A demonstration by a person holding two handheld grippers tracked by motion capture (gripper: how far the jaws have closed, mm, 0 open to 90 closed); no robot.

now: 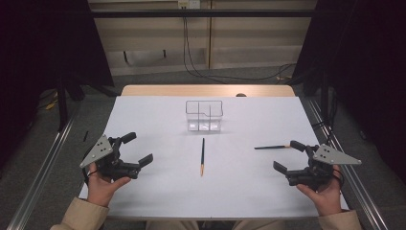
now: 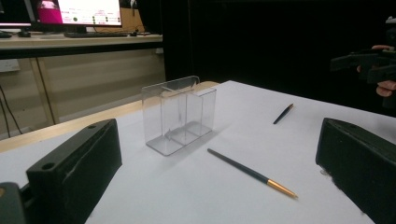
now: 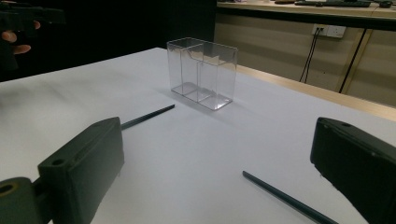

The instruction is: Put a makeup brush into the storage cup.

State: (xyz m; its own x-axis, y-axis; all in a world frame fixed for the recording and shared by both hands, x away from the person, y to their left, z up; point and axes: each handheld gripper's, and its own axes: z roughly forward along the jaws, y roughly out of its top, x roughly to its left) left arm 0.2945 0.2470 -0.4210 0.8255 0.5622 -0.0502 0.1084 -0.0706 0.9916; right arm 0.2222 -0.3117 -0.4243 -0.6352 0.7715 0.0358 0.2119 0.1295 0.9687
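A clear plastic box point(image 1: 204, 115) with compartments stands upright at the middle back of the white table point(image 1: 158, 110). A dark pen with a gold tip point(image 1: 202, 155) lies in front of it. A second dark pen point(image 1: 273, 146) lies to the right. My left gripper point(image 1: 138, 148) is held at the table's left, jaws open and empty, aimed toward the box point(image 2: 180, 114) and the gold-tipped pen point(image 2: 252, 173). My right gripper point(image 1: 288, 156) is at the right, open and empty, just beside the second pen point(image 3: 285, 198); the box point(image 3: 203, 74) is ahead of it.
A person's hands hold both grippers near the table's front corners. A wooden strip point(image 1: 206, 90) borders the table's far edge. Cables point(image 1: 201, 72) run over the floor beyond. Metal rails point(image 1: 43, 167) flank the table on both sides.
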